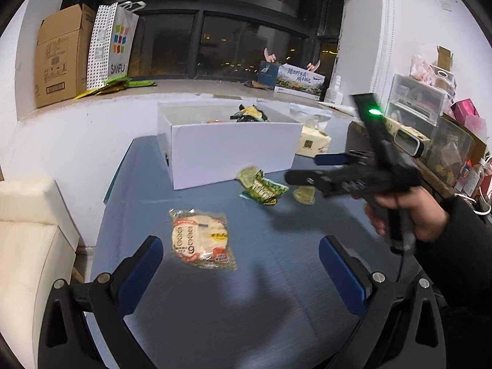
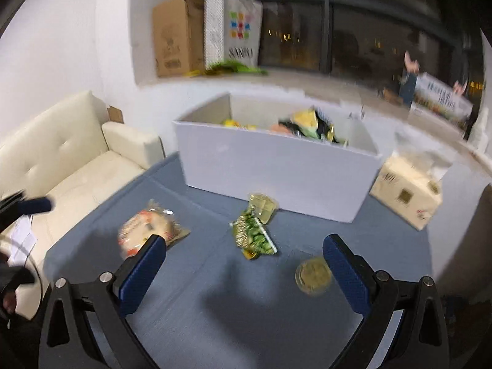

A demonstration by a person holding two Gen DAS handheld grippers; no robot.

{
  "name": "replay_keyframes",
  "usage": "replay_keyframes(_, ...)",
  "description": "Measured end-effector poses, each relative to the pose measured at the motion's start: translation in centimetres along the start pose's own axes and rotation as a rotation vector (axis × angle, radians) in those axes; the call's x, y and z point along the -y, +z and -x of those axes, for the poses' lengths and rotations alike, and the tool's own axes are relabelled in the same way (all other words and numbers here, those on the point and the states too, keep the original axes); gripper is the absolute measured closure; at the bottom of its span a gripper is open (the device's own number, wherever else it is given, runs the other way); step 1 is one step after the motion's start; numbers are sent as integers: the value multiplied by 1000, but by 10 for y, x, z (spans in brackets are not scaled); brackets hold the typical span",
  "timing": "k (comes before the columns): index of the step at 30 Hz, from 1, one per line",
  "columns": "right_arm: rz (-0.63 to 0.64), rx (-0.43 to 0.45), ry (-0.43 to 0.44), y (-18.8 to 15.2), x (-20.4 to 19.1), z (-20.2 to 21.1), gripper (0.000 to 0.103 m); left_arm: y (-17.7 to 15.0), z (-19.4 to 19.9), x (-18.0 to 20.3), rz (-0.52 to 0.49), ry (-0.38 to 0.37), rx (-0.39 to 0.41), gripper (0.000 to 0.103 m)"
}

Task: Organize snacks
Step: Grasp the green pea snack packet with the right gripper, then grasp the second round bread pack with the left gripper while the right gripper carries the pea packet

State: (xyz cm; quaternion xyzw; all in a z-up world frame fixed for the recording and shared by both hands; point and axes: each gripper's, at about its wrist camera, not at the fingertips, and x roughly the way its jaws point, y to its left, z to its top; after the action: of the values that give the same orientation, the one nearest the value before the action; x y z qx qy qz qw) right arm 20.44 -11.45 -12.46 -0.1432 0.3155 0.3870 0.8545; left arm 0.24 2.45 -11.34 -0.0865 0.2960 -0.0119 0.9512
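Against a dark night window and a sill stacked with a cardboard carton [image 1: 63, 57] and a paper shopping bag [image 1: 118, 43], a blue table [image 1: 215, 301] was seen set for sorting, flanked at left by a cream sofa [image 2: 70, 160]. Nearest that side, a clear packet of flat cakes [image 1: 201, 240] was left lying on the tabletop, framed between the widely parted, empty fingers of the left gripper [image 1: 241, 264], apparently lined up for collection. Behind it, a white box [image 1: 227, 147] was kept open-topped against the wall, some snacks already dropped inside. In front of the box, a green snack packet [image 1: 264, 189] and a pale jelly cup [image 1: 247, 175] were left touching, with a round jelly cup [image 2: 313, 275] lying apart, just beside one finger of the right gripper [image 2: 244, 263], which was held spread and empty above the table. Further right, a tissue pack [image 2: 406, 192] was stood clear of the work.
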Motion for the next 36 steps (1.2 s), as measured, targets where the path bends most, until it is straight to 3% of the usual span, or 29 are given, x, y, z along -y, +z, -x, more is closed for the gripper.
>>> replay_keyframes(3,-51,-81,38,9,19,-39,0,-2,-6,-6,25,9,-22,0)
replay_keyframes(6,-60,-140,25,10,26,-66,1,-3,-9,-11,51,3,-29,0)
replay_keyframes(10,-65,-190,55,6,27,-89,14,-6,-11,-14,62,15,-44,0)
replay_keyframes(11,-72,-215,53,4,27,-97,26,-6,-11,-14,63,16,-45,0)
replay_keyframes(12,-81,-237,58,2,27,-103,50,-6,-12,-15,64,16,-45,0)
replay_keyframes(13,-96,-258,88,-1,28,-107,60,-6,-13,-16,65,18,-48,0)
replay_keyframes(15,-85,-251,65,-3,25,-105,61,-7,-15,-17,70,23,-55,0)
replay_keyframes(19,-91,-207,113,-5,23,-87,63,-9,-21,-19,76,22,-71,0)
replay_keyframes(26,-167,-58,136,-14,23,-16,63,-3,-50,-28,80,43,-112,0)
replay_keyframes(29,-211,-8,147,-23,22,14,63,2,-75,-30,54,84,-162,0)
replay_keyframes(36,-177,81,102,-36,5,68,63,7,-124,-27,-43,158,-227,0)
